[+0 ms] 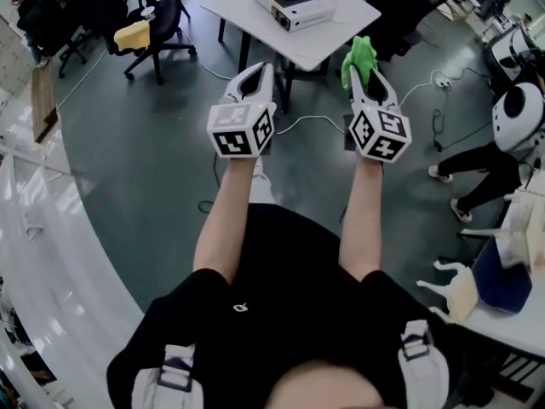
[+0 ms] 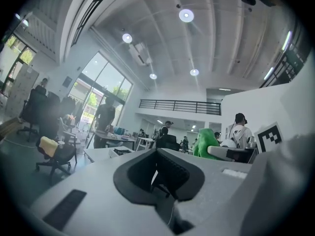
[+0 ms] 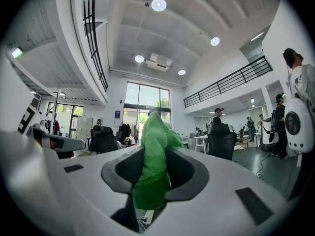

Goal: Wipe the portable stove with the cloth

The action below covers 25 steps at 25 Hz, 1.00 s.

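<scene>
While the person stands back from the counter [image 1: 345,25], both hand-held grippers are held up side by side, jaws pointing ahead toward it. The right hand-held gripper [image 1: 366,73] is clamped on the green cloth [image 1: 360,56], which bunches up out of the jaw tips. In the right gripper view the cloth [image 3: 153,154] fills the gap between the jaws, a grip that seems meant to leave a loose tuft free for wiping. The left hand-held gripper [image 1: 258,71] has its jaws drawn together on nothing, probably kept free to steady the stove. The portable stove [image 1: 292,2] sits on the counter ahead of both grippers, beyond their tips and well apart from the cloth, so the wiping looks not yet begun. No brand or label can be read on the stove or cloth. The cube [image 1: 241,130] on each gripper bears only black-and-white square patterns, and a small white mark [image 1: 241,307] on the person's dark shirt [image 1: 281,288] is too small to read.
</scene>
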Each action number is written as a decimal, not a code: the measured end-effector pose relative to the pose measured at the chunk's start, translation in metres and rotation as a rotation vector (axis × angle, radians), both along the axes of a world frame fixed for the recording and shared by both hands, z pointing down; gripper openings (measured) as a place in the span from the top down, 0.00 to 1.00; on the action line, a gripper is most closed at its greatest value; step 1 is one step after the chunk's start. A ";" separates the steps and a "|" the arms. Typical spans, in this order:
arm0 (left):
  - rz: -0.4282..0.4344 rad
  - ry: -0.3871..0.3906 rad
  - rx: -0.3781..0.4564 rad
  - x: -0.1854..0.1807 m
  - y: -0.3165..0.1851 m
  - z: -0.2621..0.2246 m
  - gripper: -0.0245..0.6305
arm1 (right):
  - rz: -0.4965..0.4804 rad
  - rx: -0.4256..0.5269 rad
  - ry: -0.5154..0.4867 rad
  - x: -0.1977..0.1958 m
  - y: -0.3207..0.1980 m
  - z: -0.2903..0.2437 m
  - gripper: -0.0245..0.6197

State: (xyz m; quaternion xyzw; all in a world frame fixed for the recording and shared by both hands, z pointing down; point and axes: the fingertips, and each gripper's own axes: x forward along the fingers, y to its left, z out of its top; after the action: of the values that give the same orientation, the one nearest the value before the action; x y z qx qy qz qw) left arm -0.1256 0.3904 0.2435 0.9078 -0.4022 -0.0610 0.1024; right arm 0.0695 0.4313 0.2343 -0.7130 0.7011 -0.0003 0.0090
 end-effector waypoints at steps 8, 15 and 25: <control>0.040 0.002 0.044 0.021 -0.057 -0.017 0.97 | 0.061 0.067 -0.022 0.027 -0.039 -0.023 0.79; 0.092 -0.014 -0.003 0.058 -0.122 0.006 0.97 | 0.091 0.004 -0.049 0.055 -0.097 0.009 0.79; 0.100 -0.041 -0.126 0.067 -0.247 0.056 0.97 | 0.101 -0.127 -0.092 0.058 -0.219 0.068 0.79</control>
State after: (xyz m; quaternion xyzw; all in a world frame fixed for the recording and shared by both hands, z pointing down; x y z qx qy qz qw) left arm -0.0589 0.1436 0.2998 0.9195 -0.3616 -0.0116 0.1539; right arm 0.1277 0.2127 0.3021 -0.7458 0.6617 -0.0771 -0.0041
